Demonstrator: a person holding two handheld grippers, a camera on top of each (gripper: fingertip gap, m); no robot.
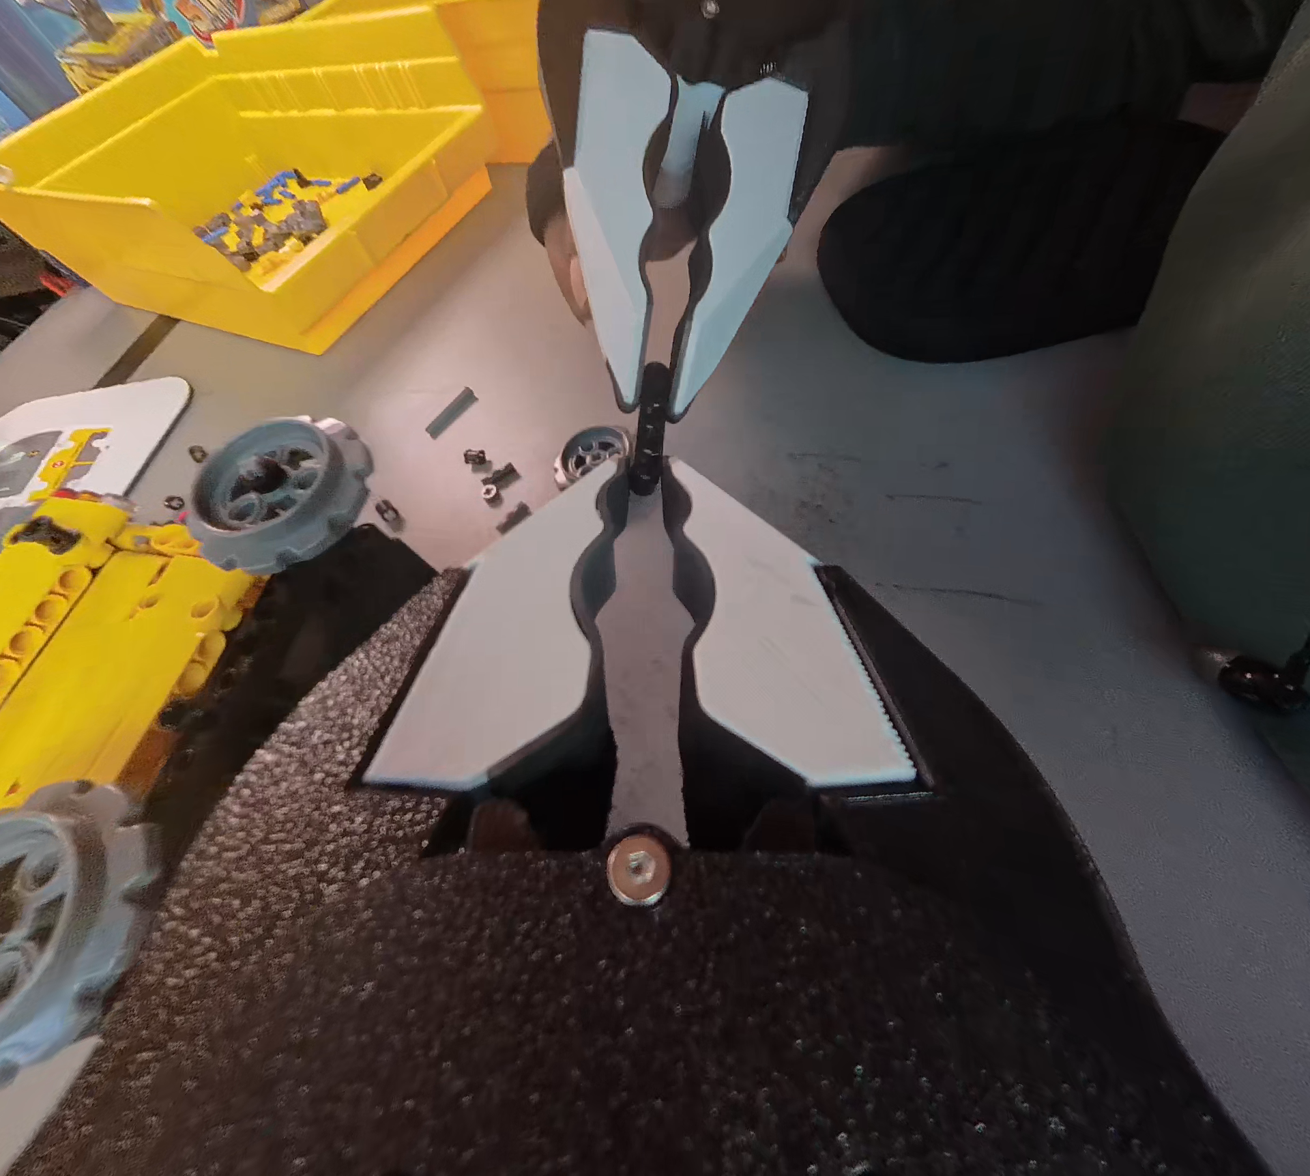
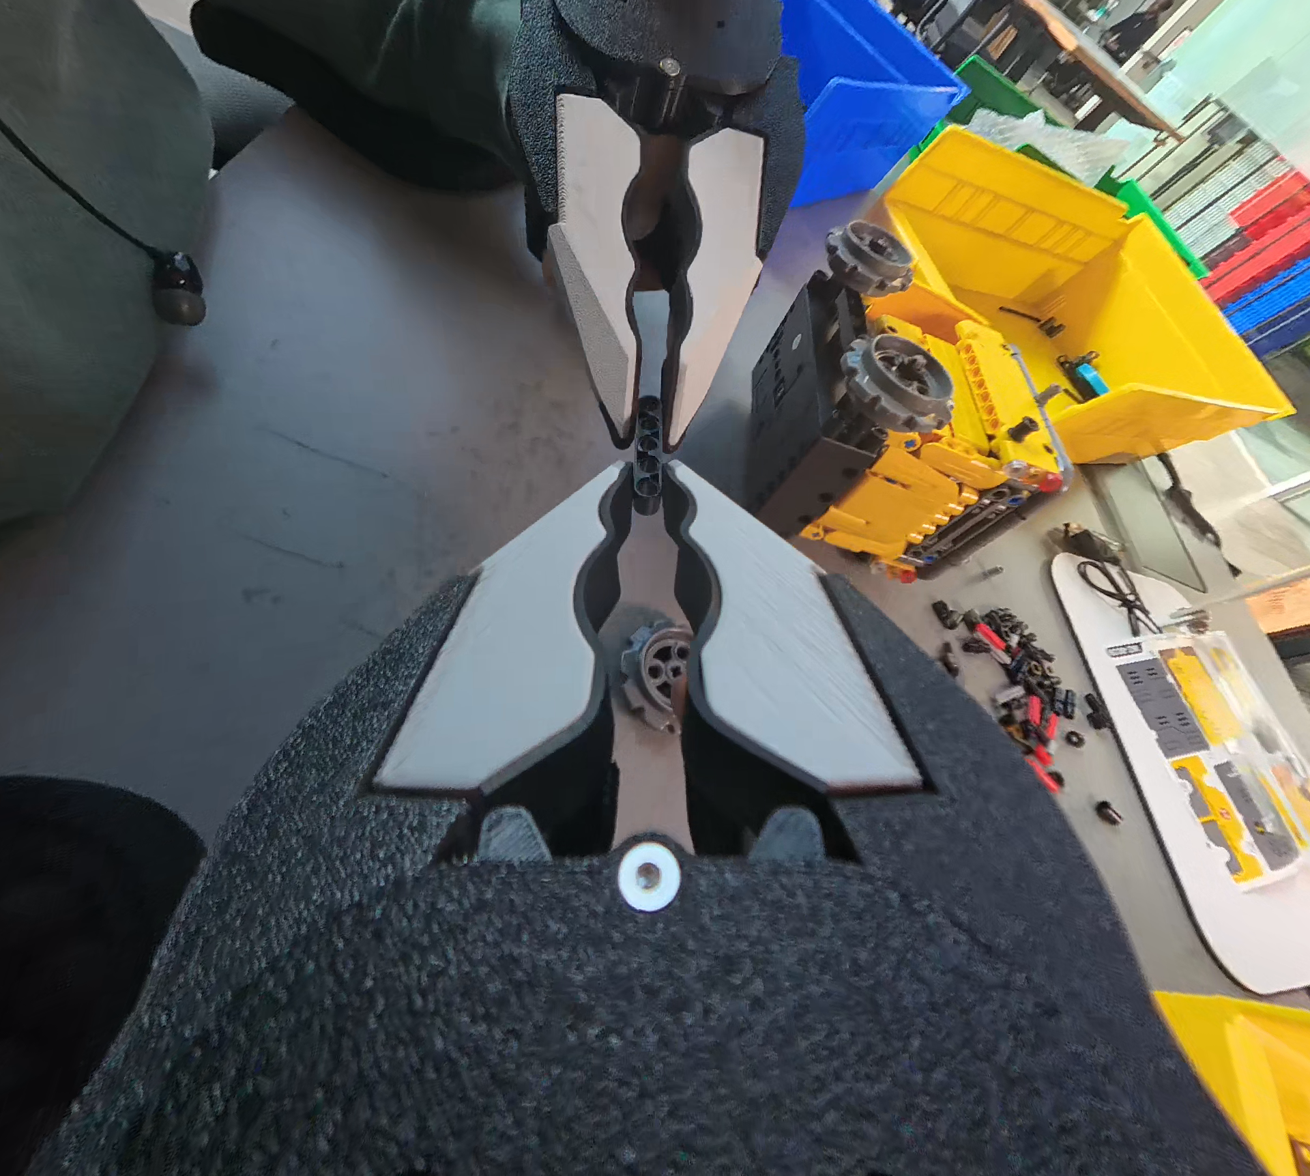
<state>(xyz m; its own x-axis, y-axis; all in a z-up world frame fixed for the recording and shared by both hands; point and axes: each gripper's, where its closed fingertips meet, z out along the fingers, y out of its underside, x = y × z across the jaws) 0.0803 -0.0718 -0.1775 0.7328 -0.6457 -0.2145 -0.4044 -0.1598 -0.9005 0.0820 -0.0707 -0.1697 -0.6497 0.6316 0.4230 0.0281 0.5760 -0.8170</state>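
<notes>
Your left gripper [image 1: 646, 481] and right gripper [image 2: 646, 484] meet tip to tip — each pinches one end of a black holed beam [image 2: 646, 454] above the grey table [image 2: 368, 404].

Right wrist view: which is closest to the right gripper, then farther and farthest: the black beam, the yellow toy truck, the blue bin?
1. black beam: pinched at the right gripper tips, straight ahead.
2. yellow toy truck: on the table, off to the right.
3. blue bin: far back, upper right, beyond the truck.
</notes>
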